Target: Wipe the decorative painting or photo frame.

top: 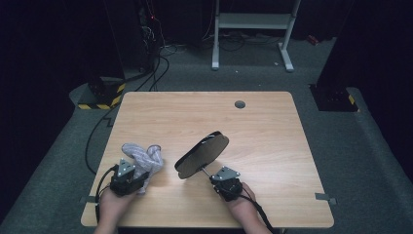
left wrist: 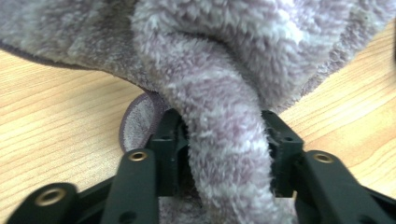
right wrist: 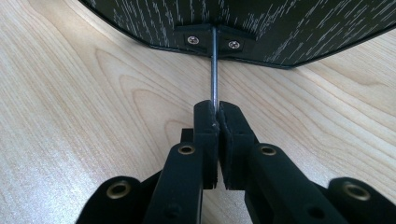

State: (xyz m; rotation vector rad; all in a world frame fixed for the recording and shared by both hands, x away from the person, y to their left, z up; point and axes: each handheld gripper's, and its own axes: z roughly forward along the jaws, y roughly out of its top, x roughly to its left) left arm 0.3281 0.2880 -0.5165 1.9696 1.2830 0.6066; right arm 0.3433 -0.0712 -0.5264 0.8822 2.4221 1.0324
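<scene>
A fluffy grey-lilac towel lies bunched on the wooden table near its front left. My left gripper is shut on a thick fold of that towel; the jaws of the left gripper press it from both sides. A flat black oval plate with a thin metal rod as its handle is tilted up off the table at centre front. My right gripper is shut on the rod, just below the plate. The pads of the right gripper meet around the rod.
A small grey round cap is set in the table near its far edge. On the floor beyond stand a white metal frame, loose cables and a base with yellow-black stripes. Bare wood spans the far and right table.
</scene>
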